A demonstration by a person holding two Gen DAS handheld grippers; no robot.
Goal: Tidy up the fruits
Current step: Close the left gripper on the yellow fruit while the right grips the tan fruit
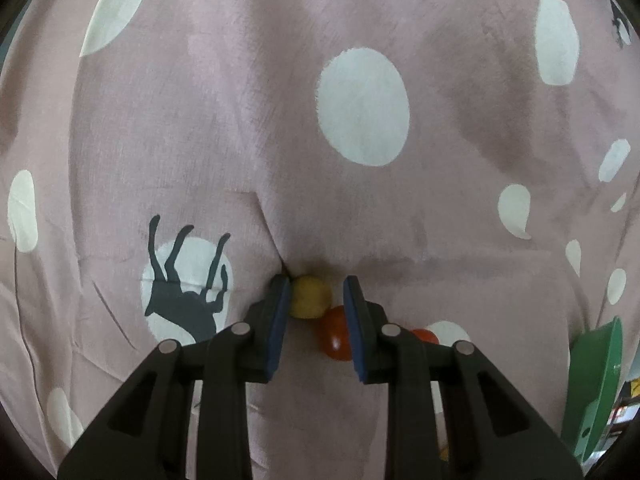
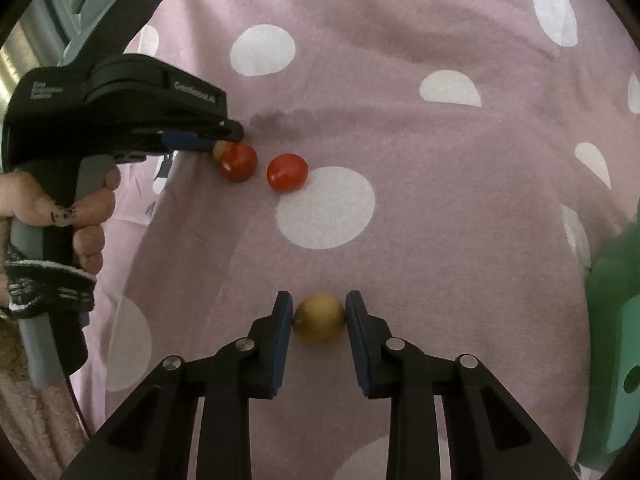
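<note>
Though flanked by the right gripper [image 2: 318, 312], lemon [image 2: 319, 319] long axis crosswise.

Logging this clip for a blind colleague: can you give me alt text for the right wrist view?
The right tongs bracket a yellow fruit on a pink polka-dot cloth. Farther off, the hand-held left tongs reach a second yellow fruit beside two red tomatoes; a green container sits at the right edge.
</note>
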